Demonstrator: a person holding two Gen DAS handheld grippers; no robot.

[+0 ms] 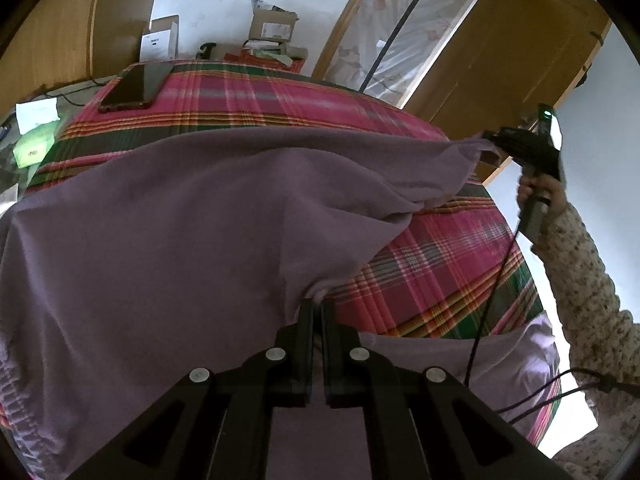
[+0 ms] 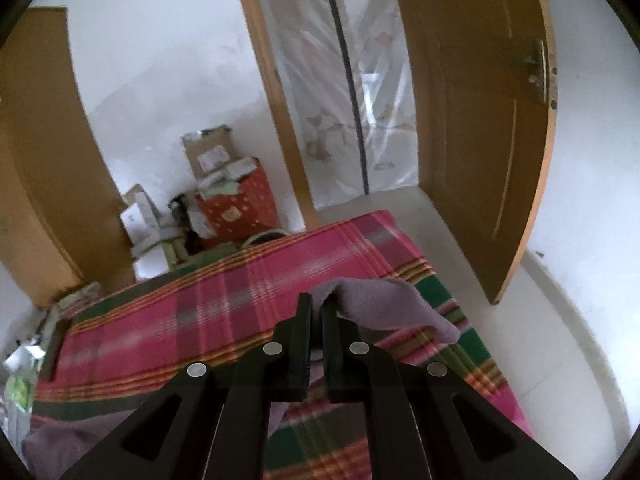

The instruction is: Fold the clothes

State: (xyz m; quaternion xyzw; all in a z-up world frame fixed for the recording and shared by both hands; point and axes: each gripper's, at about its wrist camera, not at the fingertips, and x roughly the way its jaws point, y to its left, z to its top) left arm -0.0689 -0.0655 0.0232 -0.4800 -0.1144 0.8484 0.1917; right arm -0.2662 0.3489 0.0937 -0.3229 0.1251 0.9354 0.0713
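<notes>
Left wrist view catches what the right misses: a dark phone (image 1: 134, 86) on the plaid blanket (image 1: 280, 96), beyond the purple garment (image 1: 180, 220), and a hand (image 1: 538, 192) in a speckled sleeve (image 1: 580, 280) raising the right gripper (image 1: 490, 142). Right view shows the open door (image 2: 480, 120). Garment hangs lifted over the blanket, left gripper (image 1: 317, 304) jaws pinching a fold, right jaws clamped on a corner

Plain purple garment (image 1: 180, 216) on a pink, green and orange plaid cloth (image 1: 280, 96)
</notes>
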